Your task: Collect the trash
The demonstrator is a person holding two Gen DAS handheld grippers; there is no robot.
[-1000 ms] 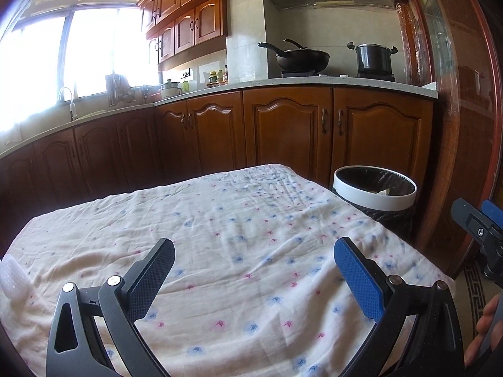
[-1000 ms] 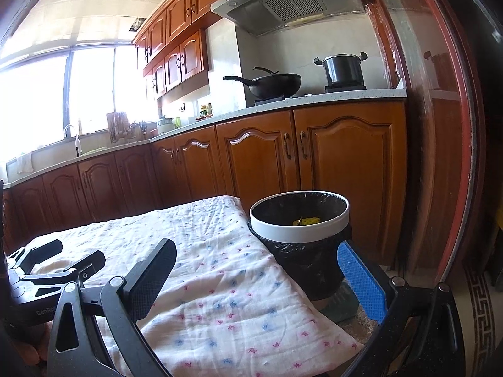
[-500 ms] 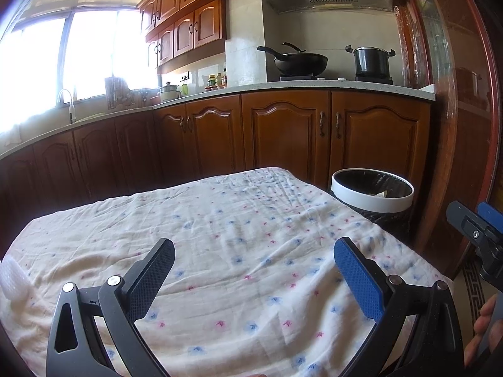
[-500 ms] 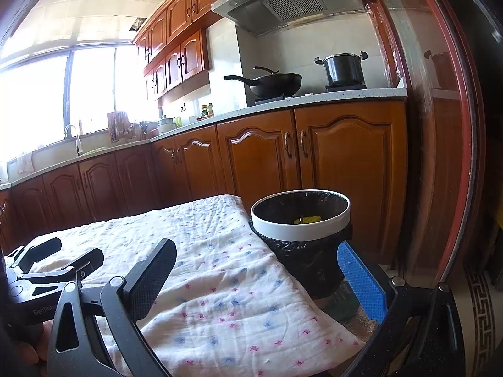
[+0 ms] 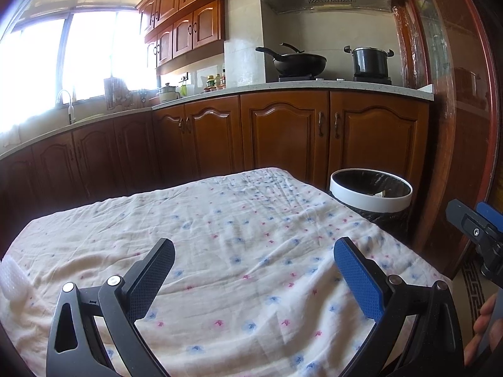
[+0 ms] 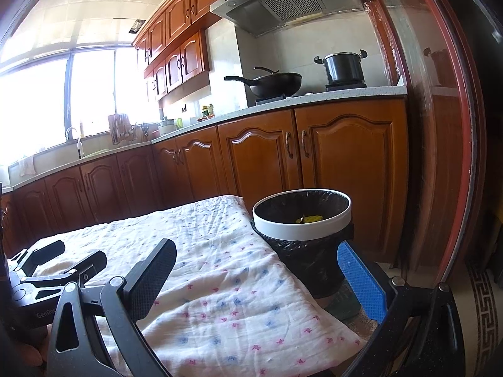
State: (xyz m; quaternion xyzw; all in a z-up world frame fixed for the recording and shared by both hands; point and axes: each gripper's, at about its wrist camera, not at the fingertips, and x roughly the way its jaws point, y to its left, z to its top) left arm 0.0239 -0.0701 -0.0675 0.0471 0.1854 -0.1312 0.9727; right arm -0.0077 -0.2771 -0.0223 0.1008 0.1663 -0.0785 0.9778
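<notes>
Both tongs, left (image 5: 253, 278) and right (image 6: 257, 278), are gaping wide, gripping nothing; bubble wrap (image 5: 11, 278) at 9 o'clock is looking light and soft, so pinch its edge.

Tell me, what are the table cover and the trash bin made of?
The table cover looks like thin, soft cotton cloth: matte, wrinkled, printed with small flowers. The trash bin seems to have a smooth white plastic rim, lined with a crinkly, shiny black plastic bag.
</notes>
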